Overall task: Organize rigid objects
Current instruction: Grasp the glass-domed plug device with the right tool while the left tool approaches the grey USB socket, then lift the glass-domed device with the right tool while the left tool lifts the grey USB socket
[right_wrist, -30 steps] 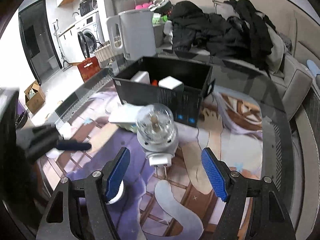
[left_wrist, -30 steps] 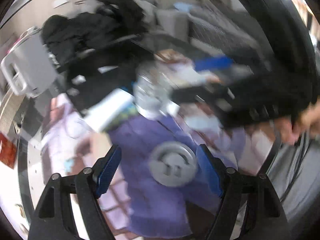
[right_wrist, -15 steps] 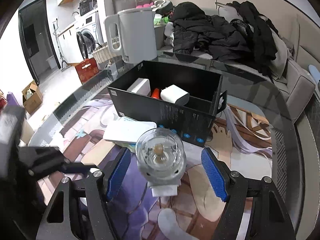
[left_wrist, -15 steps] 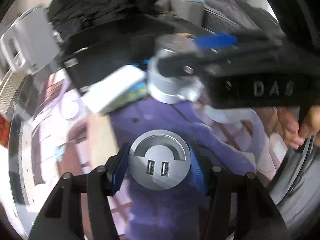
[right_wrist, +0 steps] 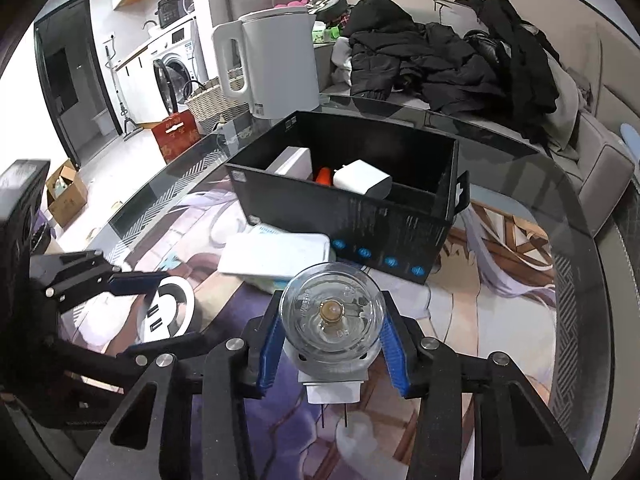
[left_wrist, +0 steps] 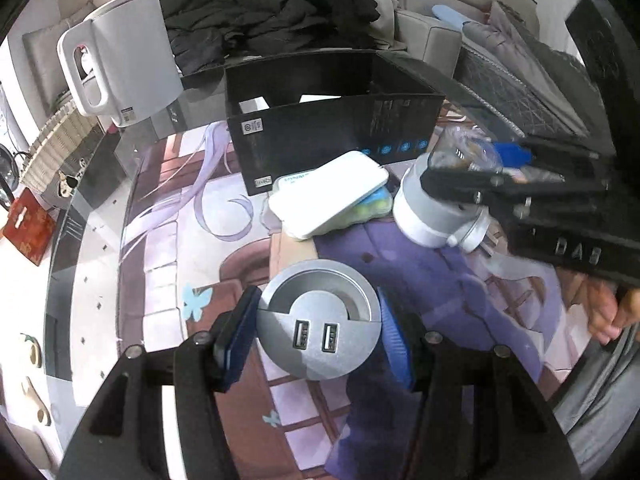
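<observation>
The left gripper (left_wrist: 318, 334) clamps a round silver USB hub (left_wrist: 318, 326) between its blue pads on the illustrated table mat (left_wrist: 168, 248), while the right gripper (right_wrist: 330, 342) closes on a glass-domed plug-in light (right_wrist: 331, 316). Just beyond them a white flat case (right_wrist: 276, 256) lies against the open black box (right_wrist: 360, 220), which holds a white charger (right_wrist: 360, 180); a white kettle (right_wrist: 276, 60) stands behind

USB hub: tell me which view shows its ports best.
Left wrist view. The USB hub sits between that gripper's fingers, both ports facing the lens. The right wrist view shows it small, oblique, partly hidden by the left gripper.
</observation>
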{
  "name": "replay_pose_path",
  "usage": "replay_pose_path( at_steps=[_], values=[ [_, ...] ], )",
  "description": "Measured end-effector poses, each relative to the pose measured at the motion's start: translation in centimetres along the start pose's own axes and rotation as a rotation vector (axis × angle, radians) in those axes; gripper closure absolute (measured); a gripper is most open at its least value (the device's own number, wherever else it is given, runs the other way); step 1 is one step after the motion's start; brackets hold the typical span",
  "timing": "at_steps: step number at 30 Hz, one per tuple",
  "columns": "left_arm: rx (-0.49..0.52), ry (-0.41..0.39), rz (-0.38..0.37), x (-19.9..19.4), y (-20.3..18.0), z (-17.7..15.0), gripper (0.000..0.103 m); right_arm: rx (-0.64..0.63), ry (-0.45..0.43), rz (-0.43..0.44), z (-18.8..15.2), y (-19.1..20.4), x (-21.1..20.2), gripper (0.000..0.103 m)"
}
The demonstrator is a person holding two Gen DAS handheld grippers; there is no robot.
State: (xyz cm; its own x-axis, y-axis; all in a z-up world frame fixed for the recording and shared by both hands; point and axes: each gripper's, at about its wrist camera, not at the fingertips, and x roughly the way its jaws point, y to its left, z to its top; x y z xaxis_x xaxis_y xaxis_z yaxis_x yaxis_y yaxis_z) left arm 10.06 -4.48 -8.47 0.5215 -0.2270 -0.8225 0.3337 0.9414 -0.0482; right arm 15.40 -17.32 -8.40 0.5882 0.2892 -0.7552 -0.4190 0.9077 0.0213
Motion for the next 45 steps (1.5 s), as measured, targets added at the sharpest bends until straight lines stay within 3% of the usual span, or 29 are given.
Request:
replay_pose_path(
  at_steps=[8,13,24,32,45],
  values=[
    [0.002,-0.047,0.001,-1.1,-0.1,1.1,0.046,0.0,-0.035,-0.003,-0.5,0.5,-1.7,0.059],
    [-0.007,-0.132,0.024,-2.9,0.0,1.6,0.046,0.005,-0.116,-0.022,-0.3,0.5,-3.9,0.059],
    [-0.026,-0.474,0.099,-10.6,0.3,3.6,0.046,-0.016,-0.423,-0.089,1.5,1.9,-12.1,0.059],
    [-0.023,-0.659,0.142,-14.6,0.3,3.9,0.046,-0.009,-0.556,-0.114,2.1,2.2,-15.9,0.059],
    [-0.068,-0.675,0.134,-14.5,1.2,6.0,0.046,0.0,-0.59,-0.108,3.5,2.5,-16.5,0.059]
  ],
)
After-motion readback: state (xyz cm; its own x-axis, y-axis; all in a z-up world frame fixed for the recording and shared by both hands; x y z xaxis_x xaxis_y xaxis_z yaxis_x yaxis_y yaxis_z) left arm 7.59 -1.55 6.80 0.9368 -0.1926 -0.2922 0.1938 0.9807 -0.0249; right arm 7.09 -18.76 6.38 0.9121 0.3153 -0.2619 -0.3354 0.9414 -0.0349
